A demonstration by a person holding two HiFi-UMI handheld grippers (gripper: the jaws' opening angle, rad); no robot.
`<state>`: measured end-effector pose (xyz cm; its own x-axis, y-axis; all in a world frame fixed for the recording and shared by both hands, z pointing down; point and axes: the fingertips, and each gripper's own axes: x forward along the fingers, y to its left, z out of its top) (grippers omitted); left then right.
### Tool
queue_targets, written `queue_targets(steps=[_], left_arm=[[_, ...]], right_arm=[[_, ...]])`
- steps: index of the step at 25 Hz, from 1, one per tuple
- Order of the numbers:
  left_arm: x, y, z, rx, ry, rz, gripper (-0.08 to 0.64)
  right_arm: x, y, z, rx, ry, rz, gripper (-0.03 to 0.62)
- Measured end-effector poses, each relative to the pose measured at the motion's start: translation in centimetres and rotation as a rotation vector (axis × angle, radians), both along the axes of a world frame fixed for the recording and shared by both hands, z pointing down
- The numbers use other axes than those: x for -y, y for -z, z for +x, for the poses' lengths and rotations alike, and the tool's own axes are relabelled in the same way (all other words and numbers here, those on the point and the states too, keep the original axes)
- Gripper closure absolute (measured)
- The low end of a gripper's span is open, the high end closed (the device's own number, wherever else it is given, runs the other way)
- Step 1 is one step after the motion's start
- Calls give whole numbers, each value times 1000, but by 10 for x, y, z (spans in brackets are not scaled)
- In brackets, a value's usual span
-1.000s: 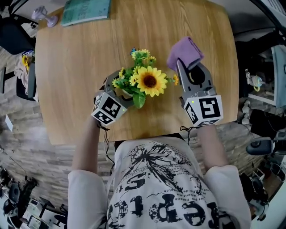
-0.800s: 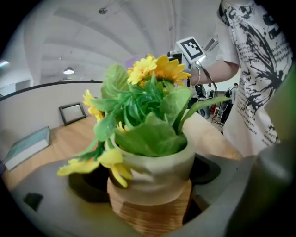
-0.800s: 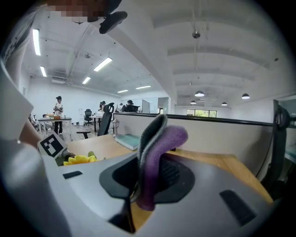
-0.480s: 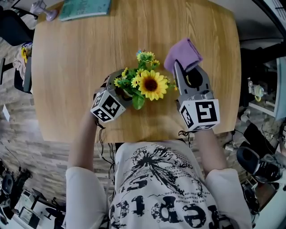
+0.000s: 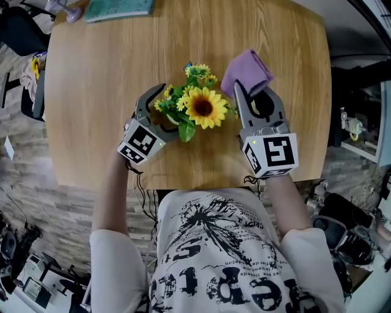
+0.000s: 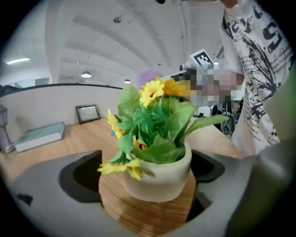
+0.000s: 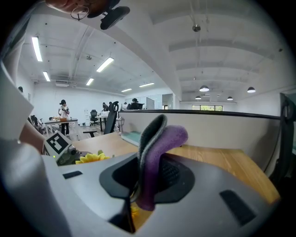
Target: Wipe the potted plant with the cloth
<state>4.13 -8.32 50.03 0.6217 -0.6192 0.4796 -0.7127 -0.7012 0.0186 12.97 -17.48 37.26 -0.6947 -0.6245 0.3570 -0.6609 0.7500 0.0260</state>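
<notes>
1. On the near half of the wooden table (image 5: 104, 79), the potted plant (image 5: 194, 109) stands between the two grippers. From the head view its leaves and the big sunflower (image 5: 203, 107) cover the container completely.
2. The pot (image 6: 159, 178) shows only in the left gripper view. It is pale, round and upright on the wood, and overhanging leaves and small yellow flowers hide part of its rim.
3. The left gripper (image 5: 171, 107) reaches in from the near left with its jaws spread wide, having just been opening. The pot stands between them with a gap on each side, and neither pad presses on it. In the head view only its left jaw is clear, because the right jaw lies under the foliage.
4. The right gripper (image 5: 253, 92) sits just right of the plant, clamped on the purple cloth (image 5: 246, 72). The folded cloth sticks out past the jaw tips toward the far side. In the right gripper view it stands up in the pinch and covers the pads.
5. The cloth's left edge lies just beside the far-right blossoms, but no view shows whether it touches them.
6. At the far left a teal book (image 5: 119, 8) is cut off by the picture's top edge.
</notes>
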Motion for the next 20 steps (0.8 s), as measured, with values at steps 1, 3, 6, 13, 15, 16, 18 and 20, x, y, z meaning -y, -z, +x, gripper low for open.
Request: queue_targets(steps=[1, 3, 6, 13, 15, 16, 18, 20], left_arm=[[0, 8, -3, -12, 26, 15, -29], [-1, 27, -10, -48, 85, 47, -29], [-6, 63, -17, -130, 140, 102, -14], [-7, 147, -43, -52, 244, 288, 271], [-5, 168, -53, 24, 307, 353, 359], [-5, 177, -57, 9, 354, 364, 398], [-5, 194, -66, -45, 441, 366, 458], [-8, 208, -76, -69, 498, 371, 528]], right_arm=[[-1, 3, 0, 4, -2, 2, 514], [-1, 8, 0, 14, -8, 6, 514], [-2, 17, 0, 25, -19, 6, 514], [-9, 42, -11, 22, -15, 60, 514], [-9, 52, -8, 17, -44, 76, 514], [-9, 57, -5, 16, -65, 85, 514], [-9, 70, -1, 22, -99, 102, 515], [-10, 83, -1, 37, -116, 114, 516]])
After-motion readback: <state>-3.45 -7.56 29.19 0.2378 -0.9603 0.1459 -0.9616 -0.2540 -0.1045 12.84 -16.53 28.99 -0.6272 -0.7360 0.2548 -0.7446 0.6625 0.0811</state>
